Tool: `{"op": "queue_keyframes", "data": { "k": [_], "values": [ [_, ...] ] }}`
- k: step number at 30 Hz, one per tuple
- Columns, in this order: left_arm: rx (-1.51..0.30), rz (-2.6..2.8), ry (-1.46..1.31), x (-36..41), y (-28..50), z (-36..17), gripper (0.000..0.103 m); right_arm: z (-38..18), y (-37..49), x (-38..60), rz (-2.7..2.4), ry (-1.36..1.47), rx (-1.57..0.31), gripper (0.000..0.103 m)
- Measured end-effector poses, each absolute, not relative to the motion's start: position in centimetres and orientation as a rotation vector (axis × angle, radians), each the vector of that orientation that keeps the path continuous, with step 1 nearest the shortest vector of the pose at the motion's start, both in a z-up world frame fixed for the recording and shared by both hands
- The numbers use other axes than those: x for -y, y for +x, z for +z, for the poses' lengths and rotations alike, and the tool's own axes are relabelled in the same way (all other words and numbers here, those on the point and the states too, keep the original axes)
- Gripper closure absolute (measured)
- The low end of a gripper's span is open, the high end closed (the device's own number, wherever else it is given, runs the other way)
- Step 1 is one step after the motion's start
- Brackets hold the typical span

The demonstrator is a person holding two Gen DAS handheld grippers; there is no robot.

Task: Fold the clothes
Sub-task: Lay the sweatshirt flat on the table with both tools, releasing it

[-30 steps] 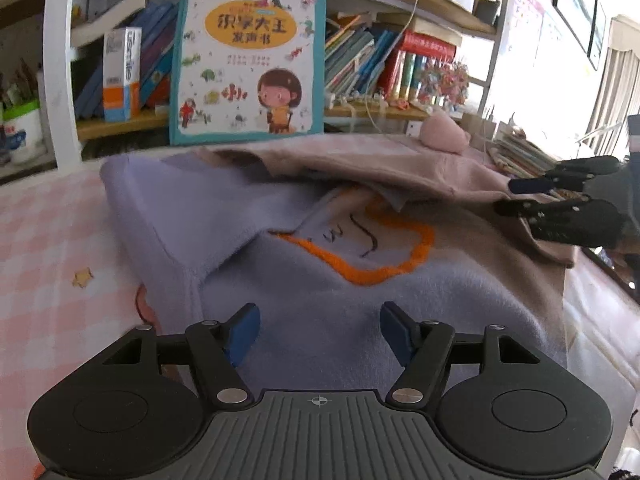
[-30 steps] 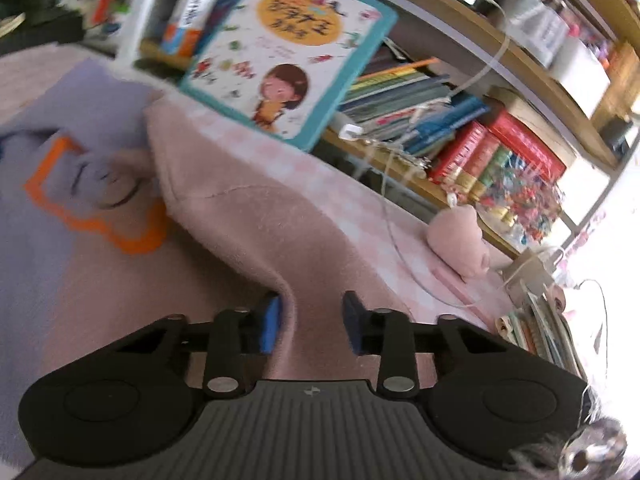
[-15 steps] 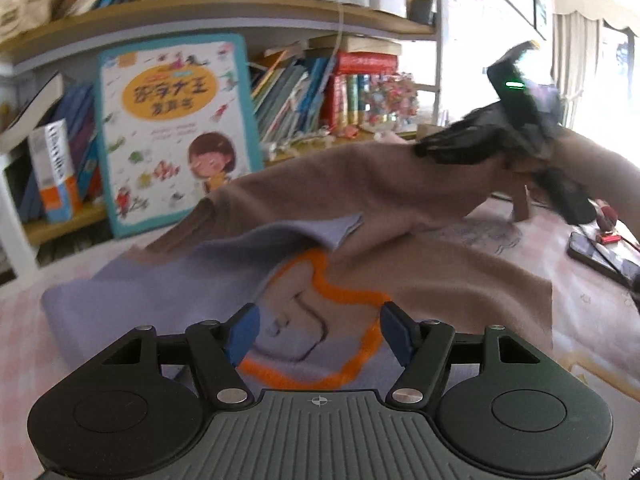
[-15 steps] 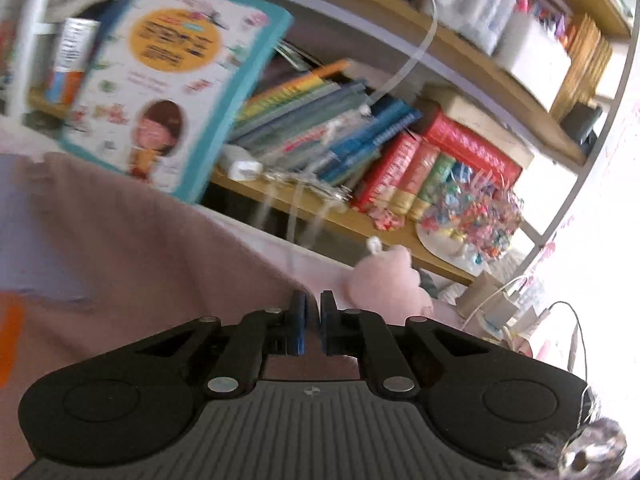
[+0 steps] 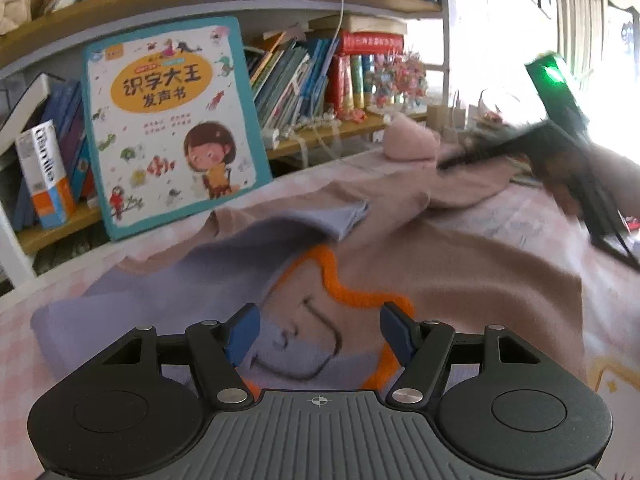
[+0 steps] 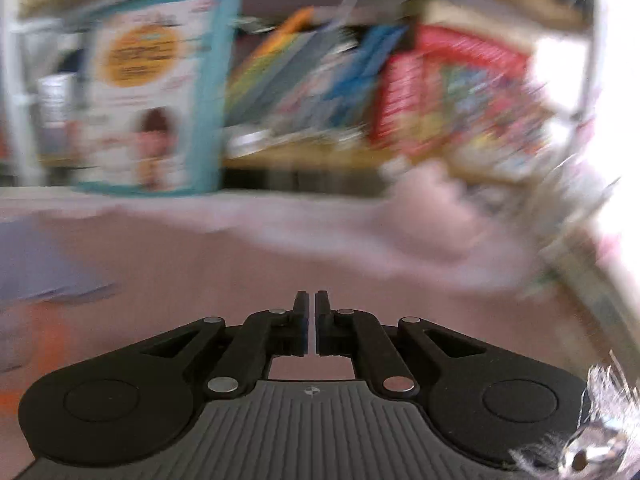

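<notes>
Mostly soft fleecy sweater (image 5: 460,276), orange-outlined patch (image 5: 344,292)

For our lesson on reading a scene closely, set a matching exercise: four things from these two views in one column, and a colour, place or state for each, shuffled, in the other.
1. left hand-held gripper
2. right hand-held gripper
3. picture book
4. sweater's face outline

a. orange
b. leans upright against the bookshelf
c. jaws shut
d. jaws open, nothing between them

Pairs: 1-d, 2-c, 3-b, 4-a
</notes>
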State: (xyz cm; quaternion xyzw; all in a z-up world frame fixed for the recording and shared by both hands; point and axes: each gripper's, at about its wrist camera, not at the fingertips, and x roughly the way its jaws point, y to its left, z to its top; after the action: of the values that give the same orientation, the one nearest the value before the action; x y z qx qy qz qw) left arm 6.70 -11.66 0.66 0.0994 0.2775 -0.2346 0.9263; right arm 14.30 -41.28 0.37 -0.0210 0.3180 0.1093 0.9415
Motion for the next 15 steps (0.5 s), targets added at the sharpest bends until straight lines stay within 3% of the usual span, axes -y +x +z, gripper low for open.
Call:
{"op": "queue_keyframes", "data": {
  "k": [2,6,9,10,15],
  "values": [
    [-0.56,-0.507,0.189,12.2,7.4,1.2,0.036,-0.3,12.7,40.3,0.271,-0.032,-0.686,0.1],
    [-0.601,-0.551,0.088,13.0,9.7,1.3,0.036,-1.3,10.0,39.7,0.255,-0.076,-0.733,0.077],
    [-0.666,-0.551,-0.09,12.3,12.0,0.5,0.037,-1.5,8.7,39.9,0.246,-0.074,-0.745,0.079],
    [-0.687,-0.549,-0.168,11.8,12.7,0.2,0.04,-1.5,8.5,40.0,0.258,-0.055,-0.751,0.086],
    [-0.739,-0.524,-0.49,9.8,15.4,-1.5,0.065,-1.5,6.0,39.2,0.273,-0.079,-0.753,0.092]
  ]
}}
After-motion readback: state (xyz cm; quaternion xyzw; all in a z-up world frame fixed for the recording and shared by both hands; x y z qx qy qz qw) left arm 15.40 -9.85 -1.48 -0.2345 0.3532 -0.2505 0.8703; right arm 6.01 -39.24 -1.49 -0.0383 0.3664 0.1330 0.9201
